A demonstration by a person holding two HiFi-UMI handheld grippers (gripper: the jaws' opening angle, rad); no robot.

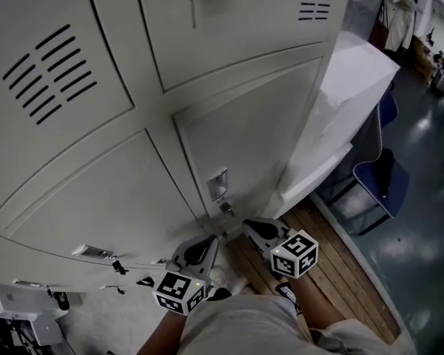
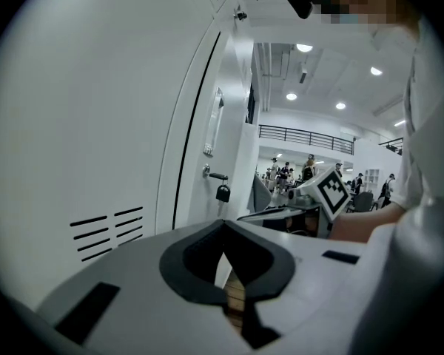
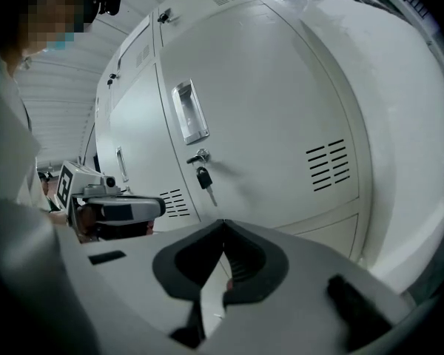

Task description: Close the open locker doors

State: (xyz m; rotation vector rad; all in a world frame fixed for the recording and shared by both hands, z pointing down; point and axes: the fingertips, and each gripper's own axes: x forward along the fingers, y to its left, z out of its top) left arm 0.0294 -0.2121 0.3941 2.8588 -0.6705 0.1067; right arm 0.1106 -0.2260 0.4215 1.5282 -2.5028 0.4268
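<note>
Locker doors (image 1: 237,139) fill the head view as one pale metal bank, and every panel I can see lies flush with its frame; I find no open one in any view, so the door to be shut may stand outside them. Landmark: the keyed lock (image 1: 219,189) on the lower right door, with its key (image 1: 226,208) hanging just beneath. A second lower door lies left of the lock and two vented doors lie above it. Below the lock, close to my body, my right gripper (image 1: 250,225) points up toward it, and my left gripper (image 1: 207,241) sits just left of that one; both have their jaws brought together at the tips with nothing between them. Hazards, as I judge them: closed tips pushed against smooth painted steel could skate sideways, and so near the lock they could strike or snag the hanging key. A door that only looks flush may be unlatched and could spring back out after a light push.
</note>
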